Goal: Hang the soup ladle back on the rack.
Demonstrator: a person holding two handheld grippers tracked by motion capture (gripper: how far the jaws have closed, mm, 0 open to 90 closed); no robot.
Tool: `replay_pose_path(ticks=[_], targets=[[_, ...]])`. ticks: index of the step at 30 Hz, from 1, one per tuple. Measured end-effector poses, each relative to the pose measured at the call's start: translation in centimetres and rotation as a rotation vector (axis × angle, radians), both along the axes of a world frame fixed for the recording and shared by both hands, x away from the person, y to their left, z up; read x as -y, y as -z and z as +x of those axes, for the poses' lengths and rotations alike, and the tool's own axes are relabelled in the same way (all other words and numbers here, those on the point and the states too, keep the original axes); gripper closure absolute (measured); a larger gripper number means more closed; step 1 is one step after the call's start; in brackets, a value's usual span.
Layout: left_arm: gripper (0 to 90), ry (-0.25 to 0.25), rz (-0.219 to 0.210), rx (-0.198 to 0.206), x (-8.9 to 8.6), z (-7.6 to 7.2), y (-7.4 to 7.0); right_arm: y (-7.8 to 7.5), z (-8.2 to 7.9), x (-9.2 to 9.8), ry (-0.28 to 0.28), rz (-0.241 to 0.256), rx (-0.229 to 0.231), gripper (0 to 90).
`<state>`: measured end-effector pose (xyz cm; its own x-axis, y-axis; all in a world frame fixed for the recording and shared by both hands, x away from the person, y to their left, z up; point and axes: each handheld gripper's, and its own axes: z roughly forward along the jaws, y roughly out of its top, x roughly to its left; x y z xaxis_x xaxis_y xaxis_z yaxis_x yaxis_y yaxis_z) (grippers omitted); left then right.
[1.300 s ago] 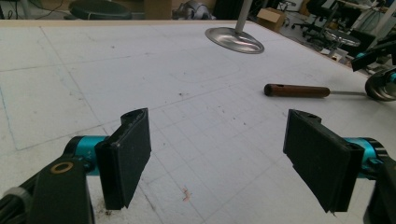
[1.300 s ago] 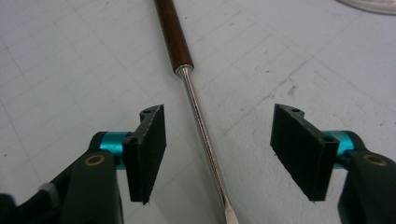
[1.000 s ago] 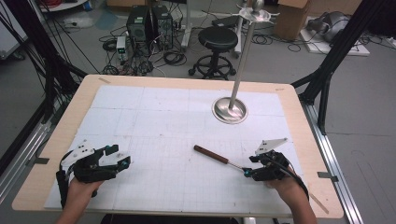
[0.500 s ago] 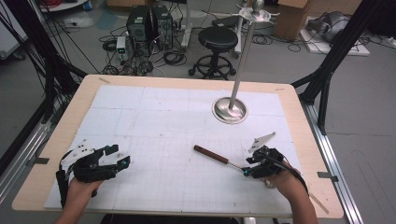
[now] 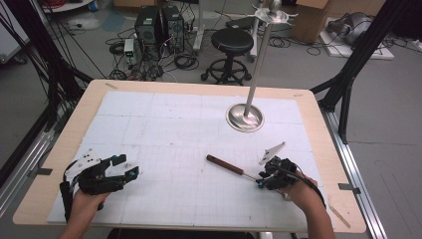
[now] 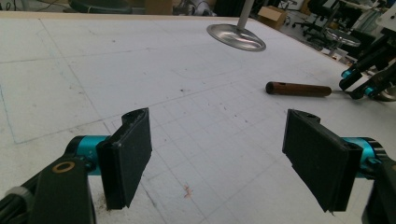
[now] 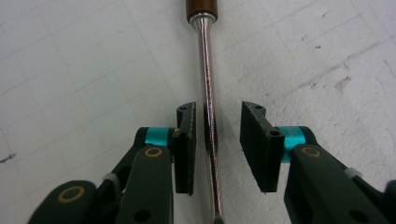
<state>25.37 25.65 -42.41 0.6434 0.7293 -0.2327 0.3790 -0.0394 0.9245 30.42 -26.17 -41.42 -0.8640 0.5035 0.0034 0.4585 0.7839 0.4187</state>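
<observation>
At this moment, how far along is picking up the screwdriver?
Done: the right tongs straddle the metal shaft of the screwdriver, which lies flat on the table. In hand: closing; a gap shows on one side. Left: grip and lift. The left tongs rest wide open, apart.

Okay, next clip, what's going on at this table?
A person holds a gripper in each hand over a white gridded table mat. The right gripper straddles the shiny metal shaft of a wooden-handled screwdriver lying flat on the mat; its fingers sit on either side of the shaft, with a gap on one side, so it is not clamped yet. The left gripper rests open near the mat's left edge, holding nothing. A metal stand with a round base stands farther back.
</observation>
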Motion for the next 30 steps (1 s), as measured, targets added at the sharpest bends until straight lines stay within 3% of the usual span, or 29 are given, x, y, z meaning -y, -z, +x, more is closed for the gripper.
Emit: replay_pose_path(ticks=[11, 19, 22, 30], targets=[[24.4, 0.000, 0.000, -0.003, 0.12, -0.02, 0.03, 0.19, 0.09, -0.07, -0.012, 0.018, -0.027, 81.6], [24.5, 0.000, 0.001, -0.007, 0.15, 0.04, 0.10, 0.19, 0.03, -0.10, -0.024, 0.017, -0.021, 83.6], [24.6, -0.001, 0.002, -0.009, 0.14, 0.06, 0.10, 0.16, -0.02, 0.00, 0.008, 0.028, -0.033, 83.7], [24.8, -0.002, 0.000, -0.008, 0.23, 0.04, 0.11, -0.09, -0.66, 0.47, 0.026, 0.098, -0.022, 83.9]])
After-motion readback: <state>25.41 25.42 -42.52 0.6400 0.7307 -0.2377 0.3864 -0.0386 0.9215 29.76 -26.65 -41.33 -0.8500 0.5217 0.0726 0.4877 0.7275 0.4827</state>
